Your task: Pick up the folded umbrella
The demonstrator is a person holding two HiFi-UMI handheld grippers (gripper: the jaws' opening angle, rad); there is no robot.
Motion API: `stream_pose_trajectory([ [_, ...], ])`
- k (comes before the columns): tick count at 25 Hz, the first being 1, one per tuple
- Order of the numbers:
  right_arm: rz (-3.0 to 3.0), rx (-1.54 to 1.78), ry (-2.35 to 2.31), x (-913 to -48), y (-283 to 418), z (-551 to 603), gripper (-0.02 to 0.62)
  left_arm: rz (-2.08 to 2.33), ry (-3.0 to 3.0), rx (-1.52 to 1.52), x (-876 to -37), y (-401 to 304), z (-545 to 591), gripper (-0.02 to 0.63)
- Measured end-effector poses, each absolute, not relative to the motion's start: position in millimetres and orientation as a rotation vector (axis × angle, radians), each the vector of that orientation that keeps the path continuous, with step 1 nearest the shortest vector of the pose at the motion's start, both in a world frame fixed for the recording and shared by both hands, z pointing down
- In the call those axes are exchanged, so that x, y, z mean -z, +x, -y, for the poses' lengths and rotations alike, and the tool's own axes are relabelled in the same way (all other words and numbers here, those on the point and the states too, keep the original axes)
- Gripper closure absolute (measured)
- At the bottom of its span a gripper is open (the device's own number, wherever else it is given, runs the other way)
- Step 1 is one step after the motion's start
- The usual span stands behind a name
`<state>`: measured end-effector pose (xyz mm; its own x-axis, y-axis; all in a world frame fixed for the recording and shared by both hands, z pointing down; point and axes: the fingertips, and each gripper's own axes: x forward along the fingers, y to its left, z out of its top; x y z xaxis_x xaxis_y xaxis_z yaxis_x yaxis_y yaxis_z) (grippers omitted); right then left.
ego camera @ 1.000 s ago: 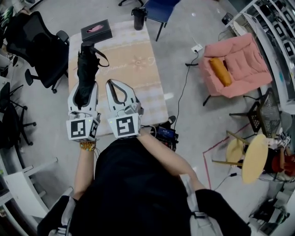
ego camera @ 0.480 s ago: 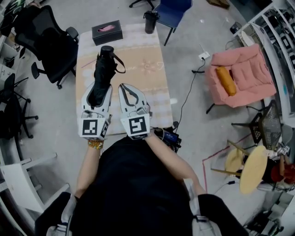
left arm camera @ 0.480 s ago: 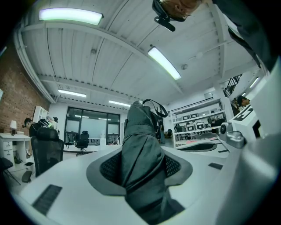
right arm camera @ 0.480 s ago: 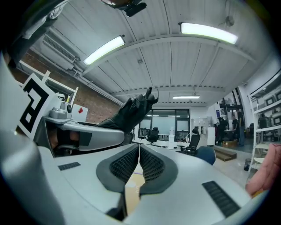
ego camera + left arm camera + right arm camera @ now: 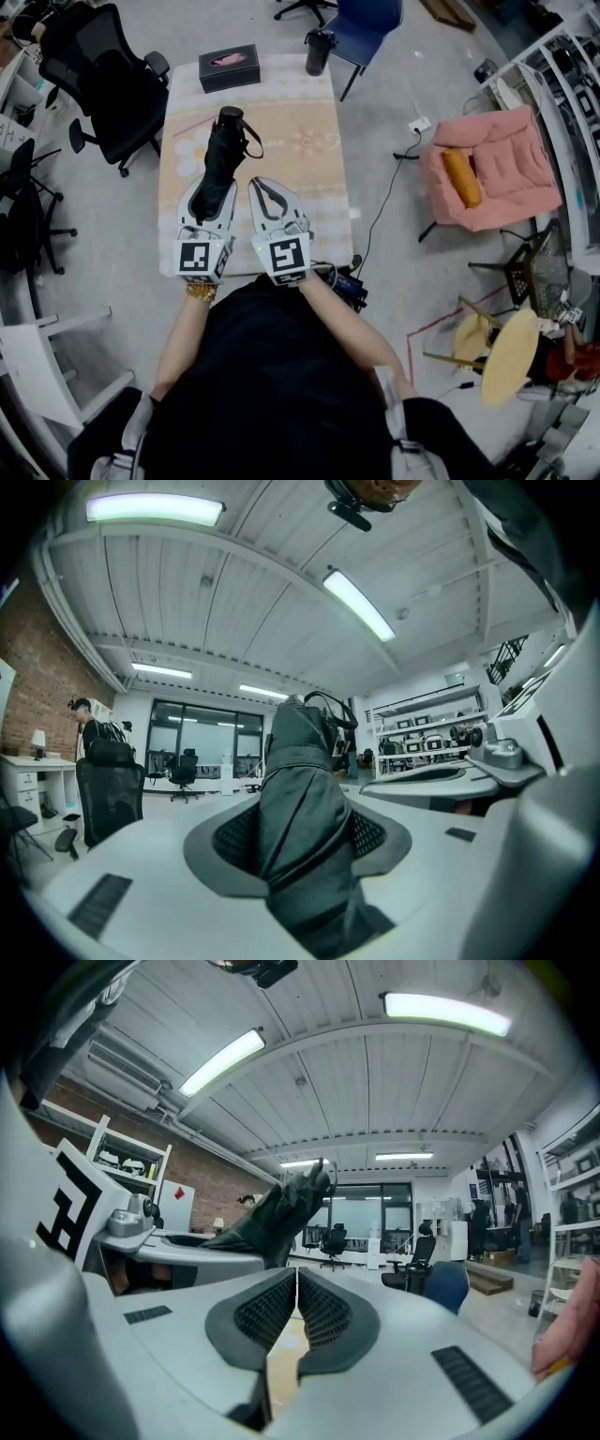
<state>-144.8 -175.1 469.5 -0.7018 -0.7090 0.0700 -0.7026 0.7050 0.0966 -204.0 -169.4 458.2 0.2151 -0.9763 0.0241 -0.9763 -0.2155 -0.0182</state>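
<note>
The folded black umbrella [image 5: 225,155] lies lengthwise between the jaws of my left gripper [image 5: 214,187], which is shut on its lower half. Its handle end and wrist strap point away from me over the beige tablecloth [image 5: 300,178]. In the left gripper view the umbrella [image 5: 300,789] fills the gap between the ribbed pads [image 5: 232,838], with the fabric pinched in. My right gripper [image 5: 263,185] hangs just right of it with nothing in it. In the right gripper view that gripper [image 5: 296,1309] has its pads almost touching, and the umbrella [image 5: 279,1213] shows at left.
A black box [image 5: 229,67] sits at the table's far end, with a dark flask [image 5: 319,51] at the far right corner. A black office chair [image 5: 103,84] stands left of the table and a blue chair [image 5: 367,19] beyond it. A pink armchair [image 5: 492,178] is at the right.
Both grippers have sunk a little towards the table, side by side. The umbrella has stayed in the left one. The right gripper has stayed shut and empty.
</note>
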Motion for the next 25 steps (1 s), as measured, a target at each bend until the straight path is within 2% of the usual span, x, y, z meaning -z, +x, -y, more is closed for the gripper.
stream_pose_trajectory([
  [25,2.788,-0.127,1.062,-500.1,-163.9,163.8,0.578,1.936,2.352,-0.140,-498.6,-212.1,150.1,0.402],
])
